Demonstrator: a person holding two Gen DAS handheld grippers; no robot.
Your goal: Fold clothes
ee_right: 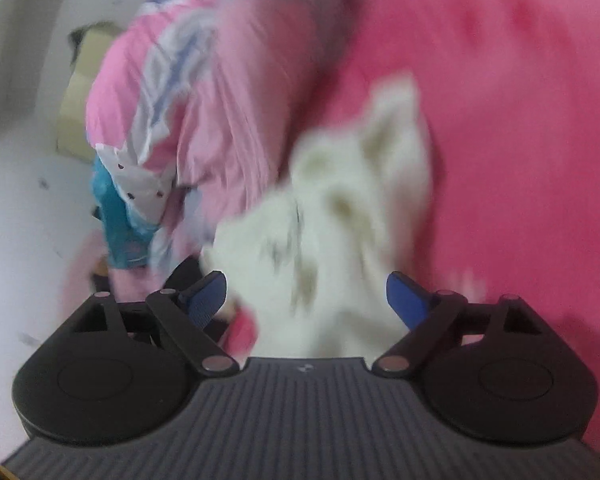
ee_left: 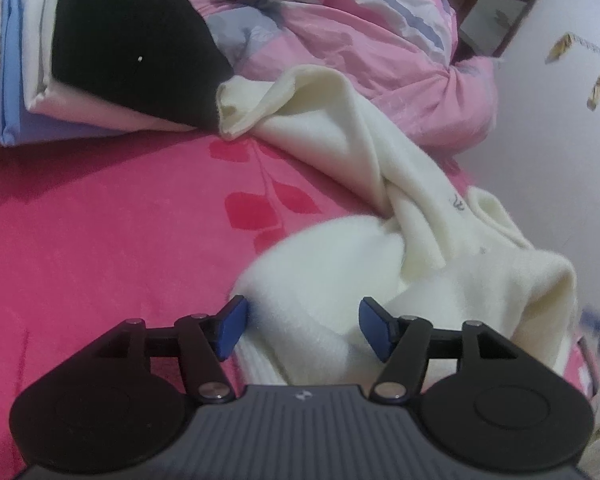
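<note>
Cream garment [ee_left: 380,208] is seen crumpled and twisted on the pink bed [ee_left: 100,240], bunched between and ahead of both sets of jaws. Left gripper [ee_left: 302,328] and right gripper [ee_right: 306,300]: jaws apart, nothing clamped. Judged soft, light, fleecy, limp; best pinched at a hem or corner, not the bulk.

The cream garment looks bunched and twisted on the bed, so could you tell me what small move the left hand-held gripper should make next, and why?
Probably close the left hand-held gripper on the cloth lying between its open fingers. The cream garment lies twisted on the pink bedspread, so it seems to need a grip before it can be pulled flat. The right hand-held gripper is open too, and its view is blurred.
</note>
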